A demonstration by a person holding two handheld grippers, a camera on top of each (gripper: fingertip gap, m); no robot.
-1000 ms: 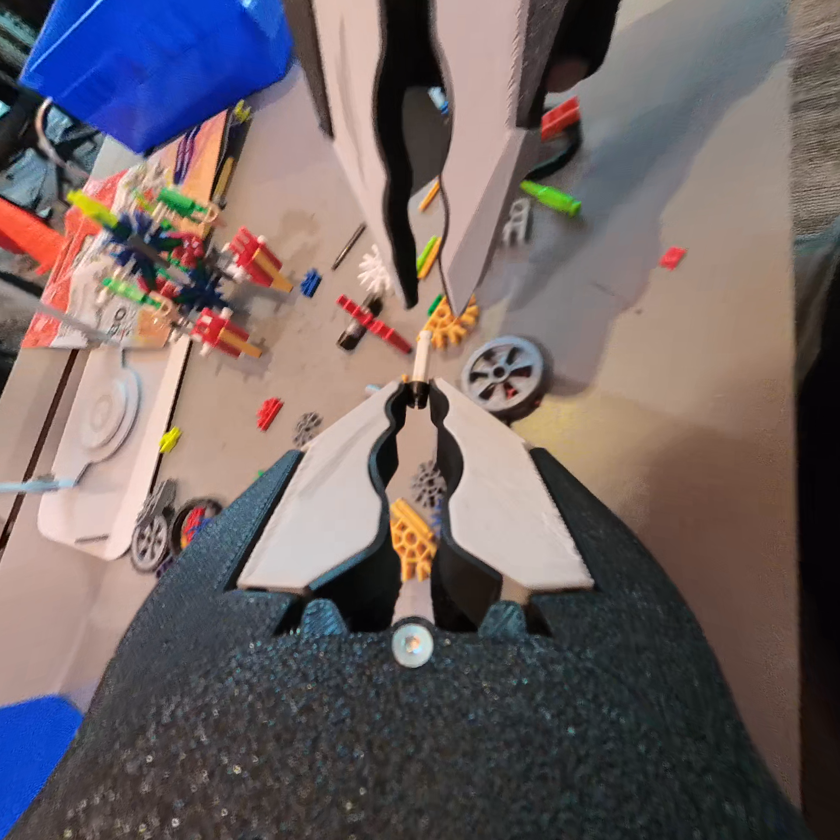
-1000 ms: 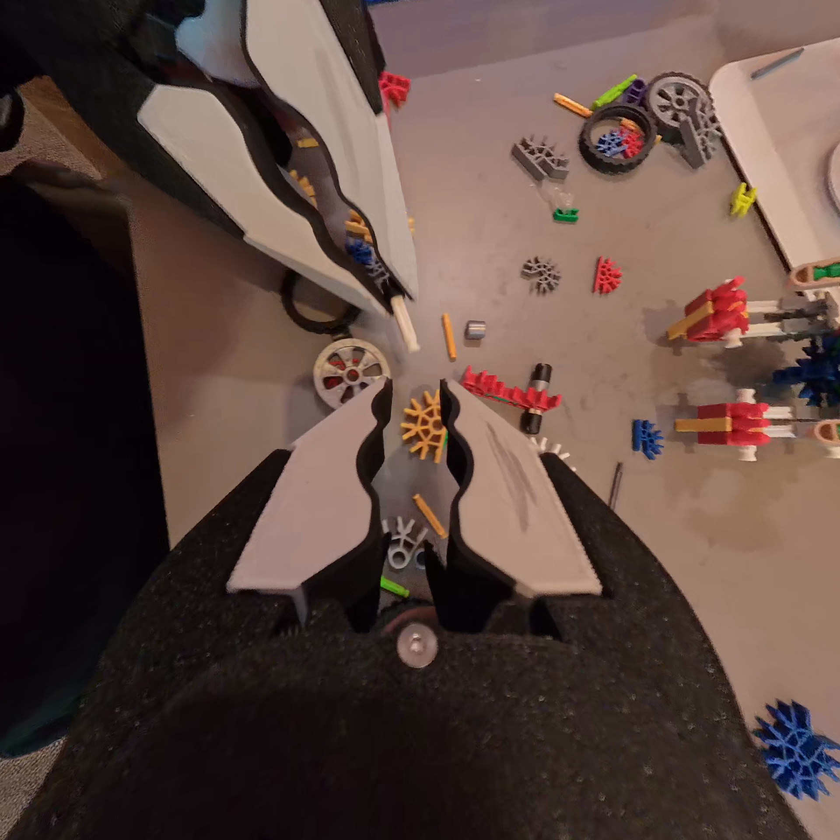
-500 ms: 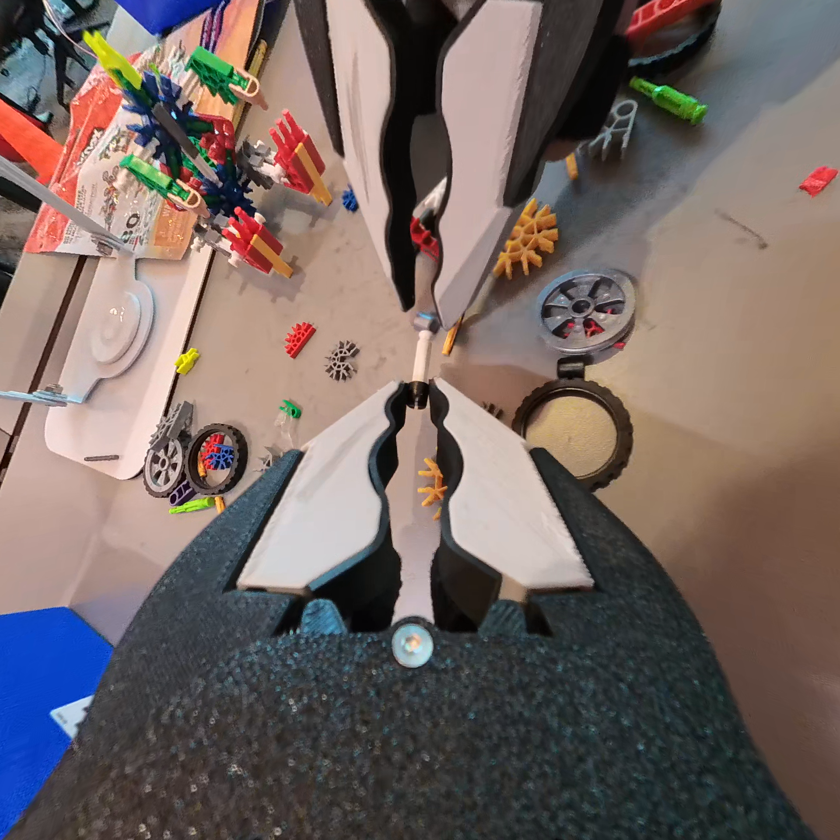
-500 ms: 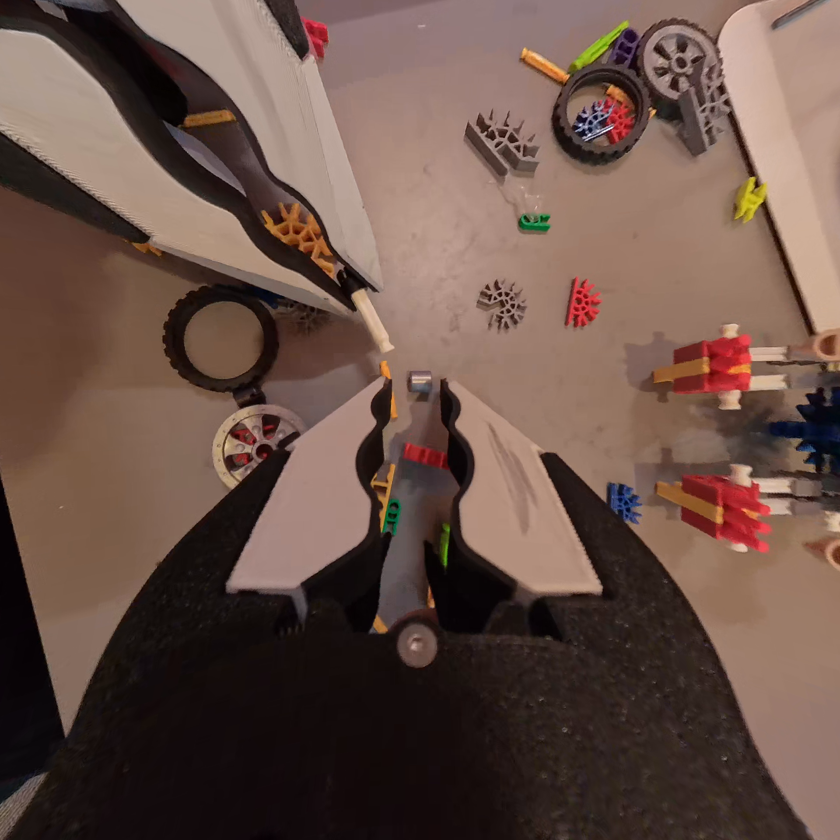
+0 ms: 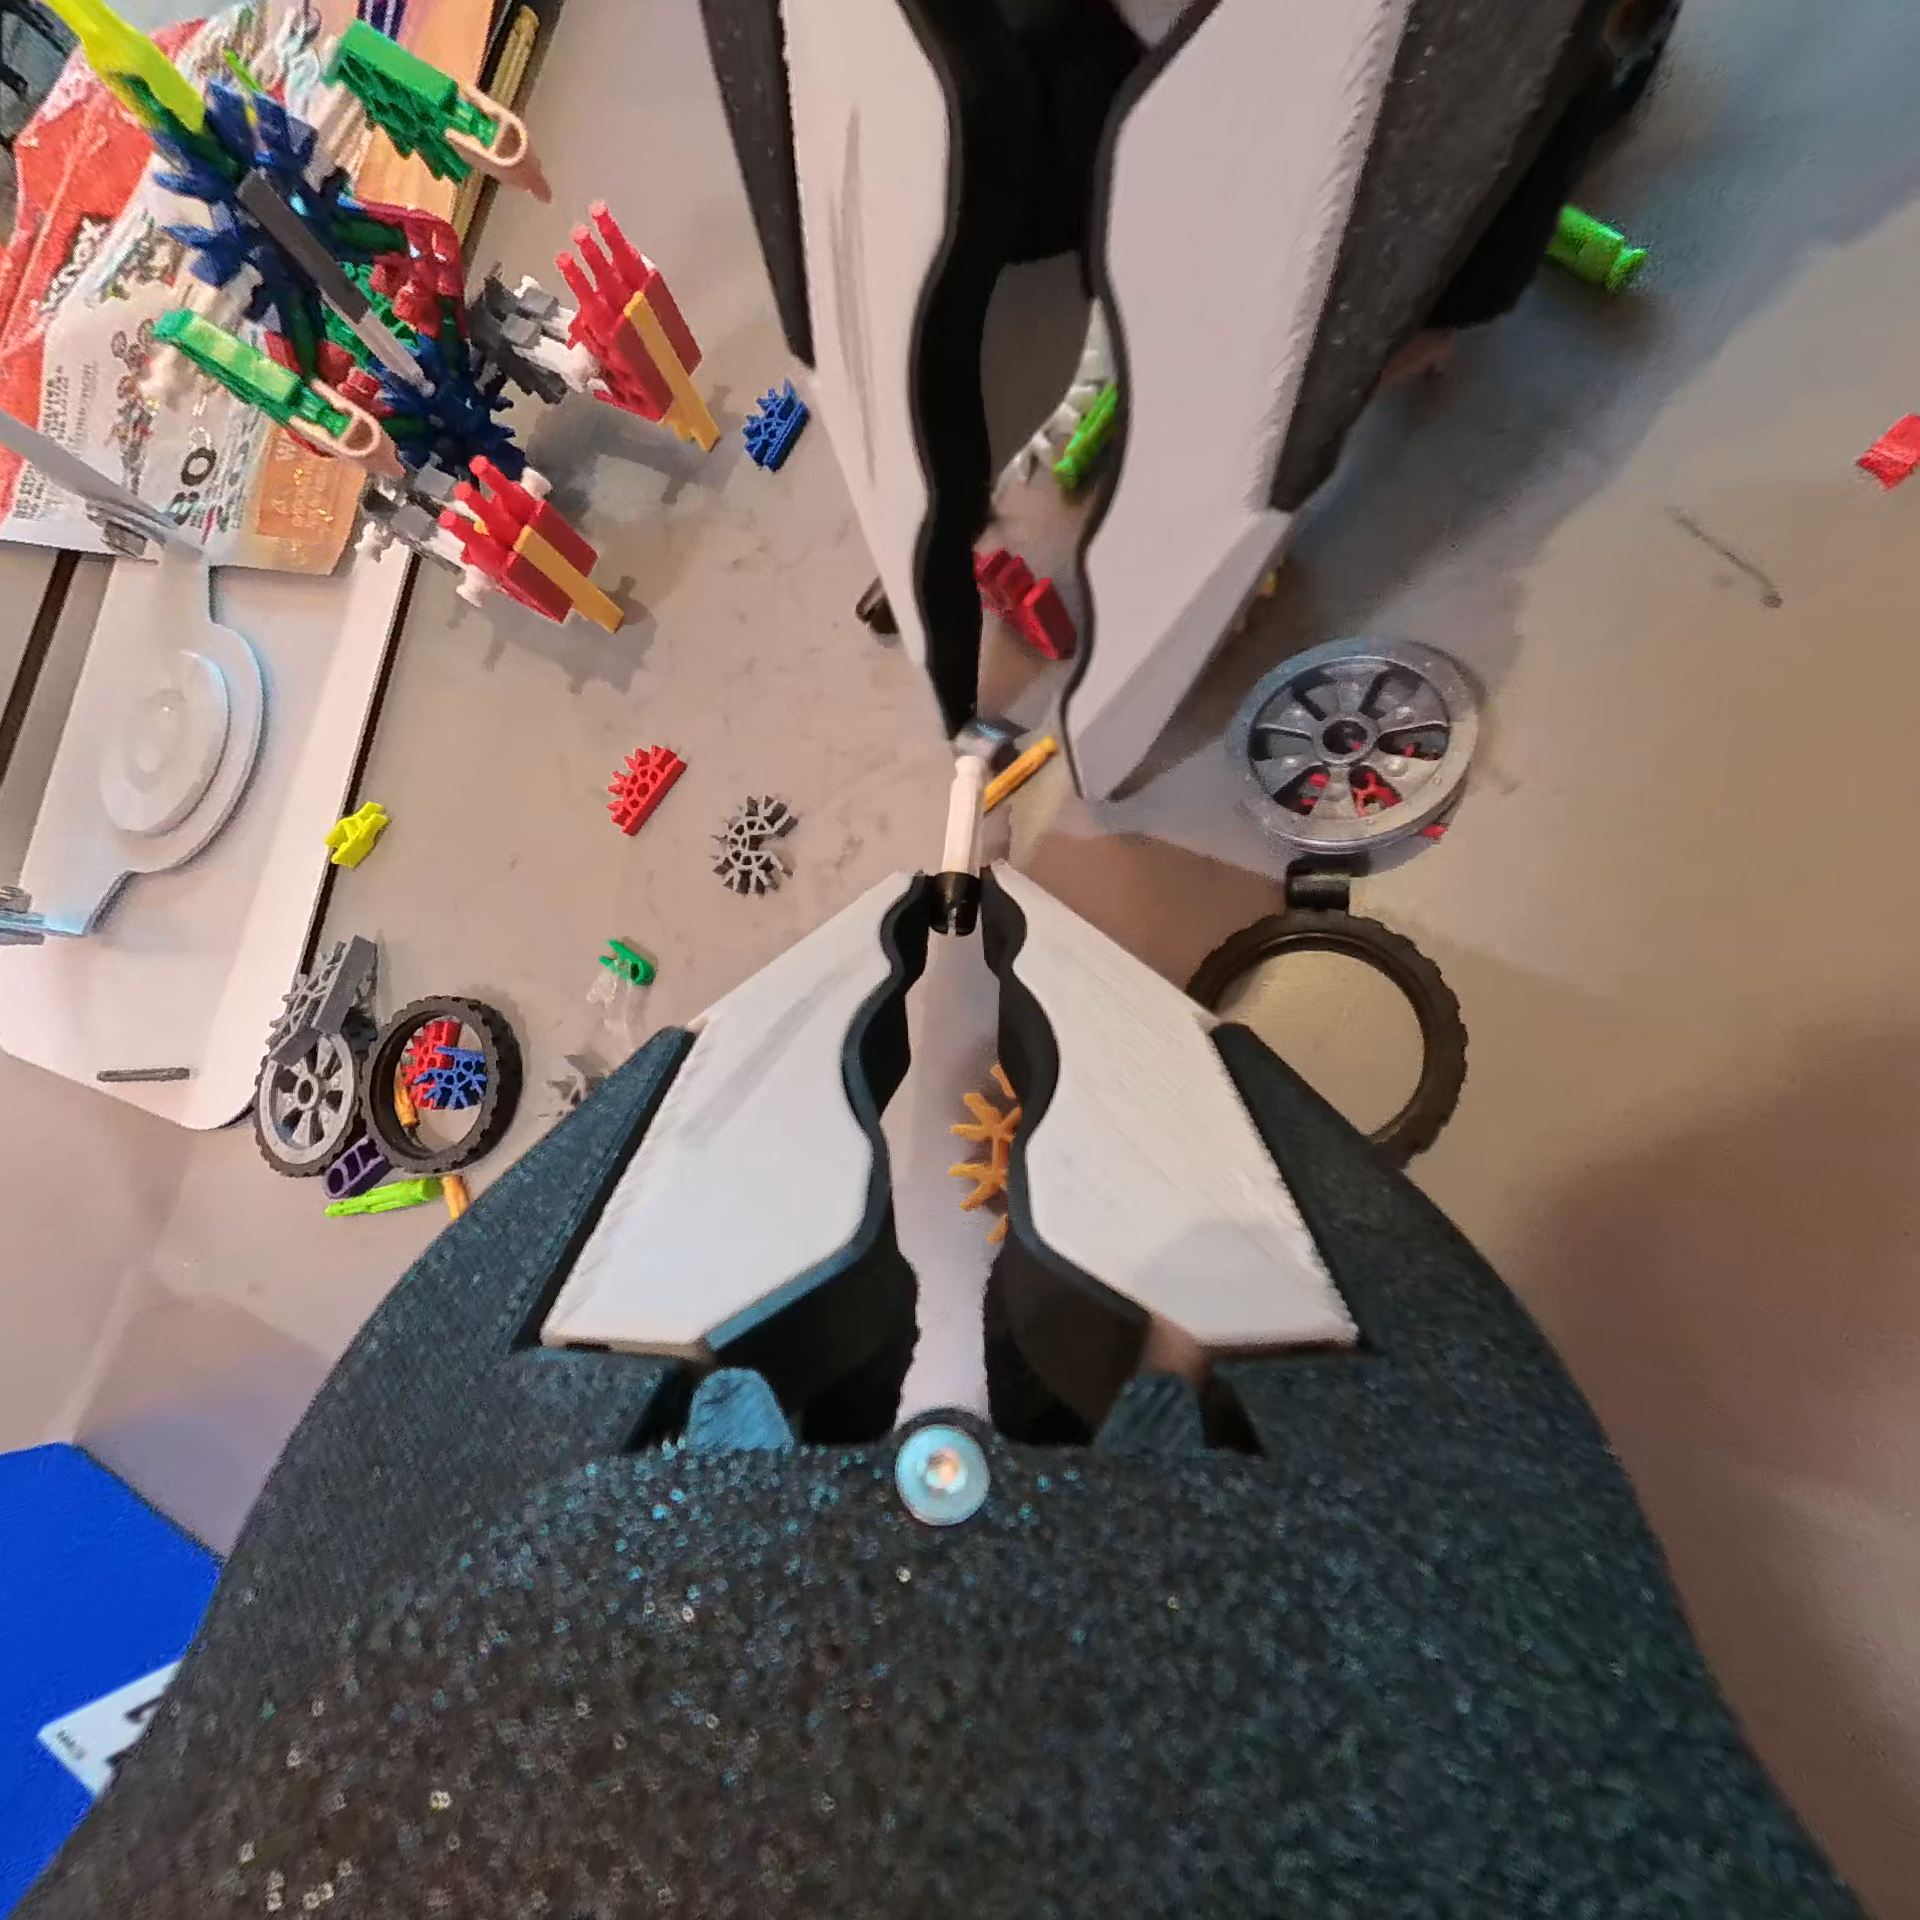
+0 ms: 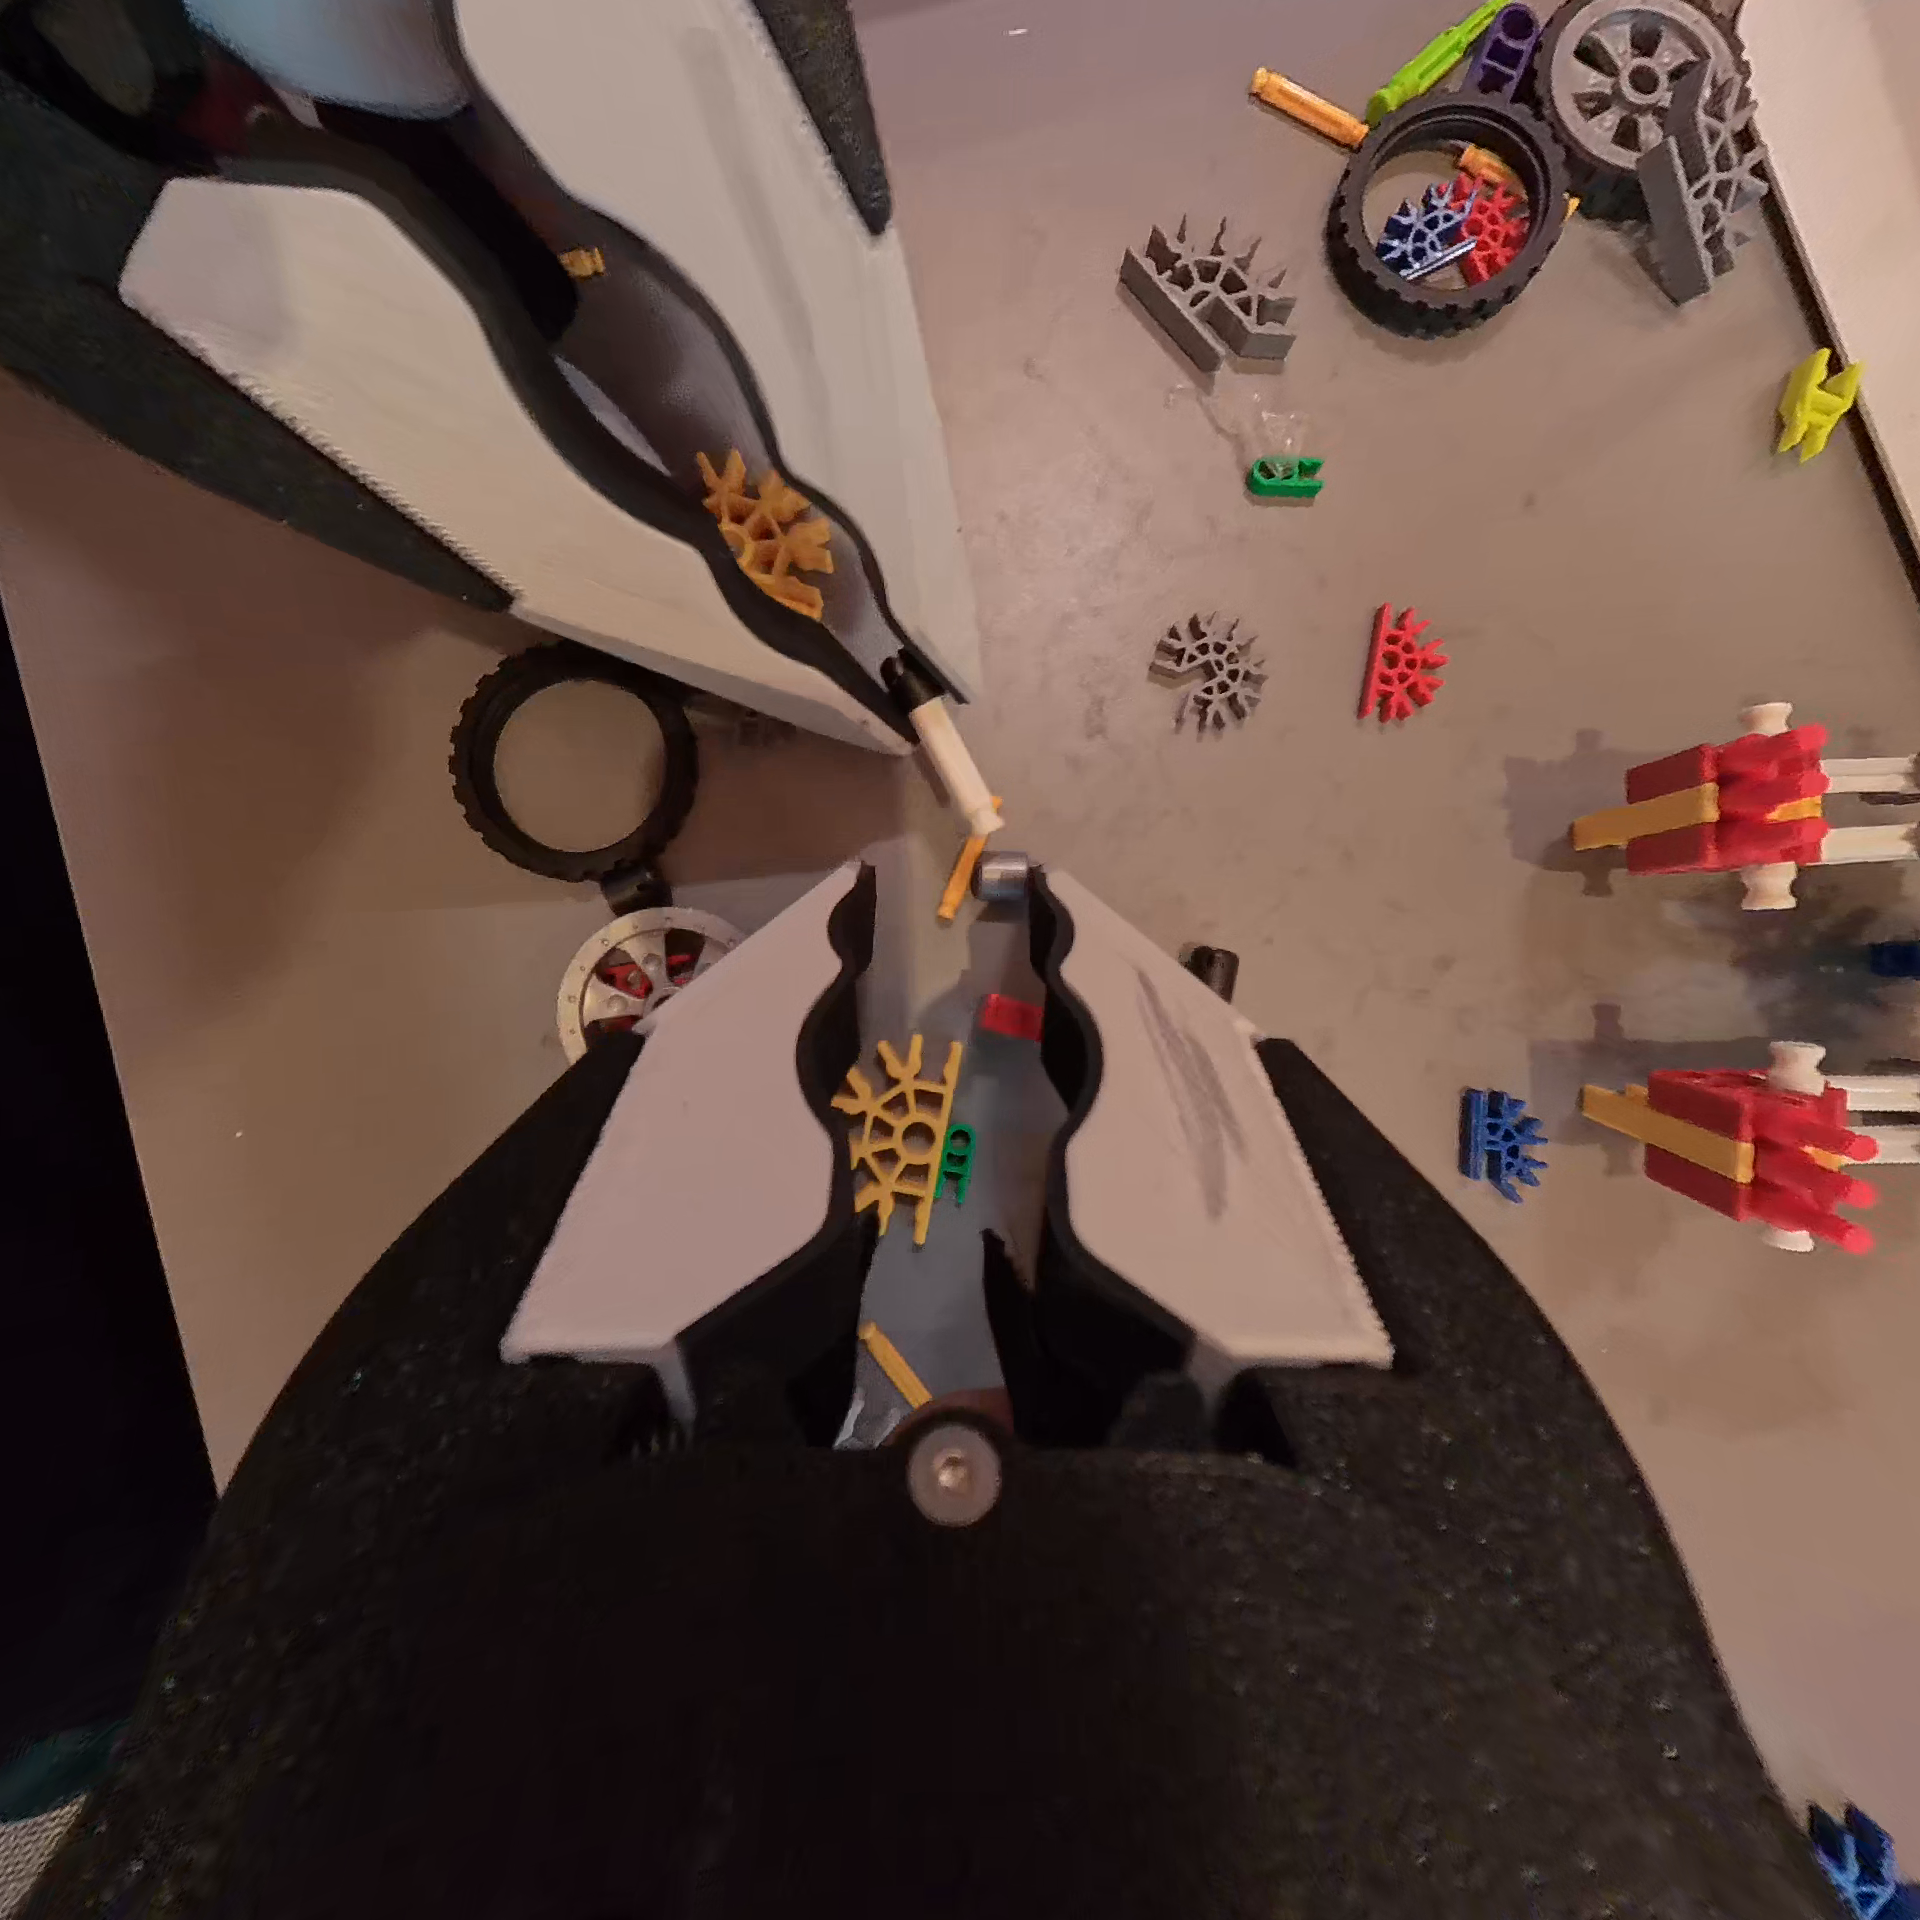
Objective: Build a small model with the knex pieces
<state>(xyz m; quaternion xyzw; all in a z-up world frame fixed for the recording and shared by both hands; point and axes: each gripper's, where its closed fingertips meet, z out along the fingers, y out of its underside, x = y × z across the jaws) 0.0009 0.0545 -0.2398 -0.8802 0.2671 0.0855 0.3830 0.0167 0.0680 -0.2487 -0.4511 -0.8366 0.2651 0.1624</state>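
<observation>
Compared with one second ago, the right tongs (image 6: pixel 951 883) have left the place above the yellow snowflake connector (image 6: pixel 904 1138), which now shows far back between their fingers. They have come forward to the small grey metal sleeve (image 6: pixel 1003 878). Half a second ago this sleeve lay just ahead of the tips; now it touches the inner tip of one finger. The end of the white rod (image 5: pixel 961 821) has also come closer and is now just beside the sleeve.

The left tongs (image 5: pixel 954 904) are almost fully closed. They pinch the black end of the white rod at their very tips, and the rod points forward, toward the other tongs.

The right tongs are open only a little, with a clear gap between the fingers. The sleeve meets one finger only, so I judge it is touched and not gripped. A short orange rod (image 6: pixel 961 878) lies on the counter (image 5: pixel 1558 1039) just beside the sleeve.

Near the two tongs lie a black tyre (image 5: pixel 1325 1029) and a grey wheel hub (image 5: pixel 1351 753). A red connector (image 5: pixel 646 787) and a grey connector (image 5: pixel 753 844) lie farther to the side.
</observation>
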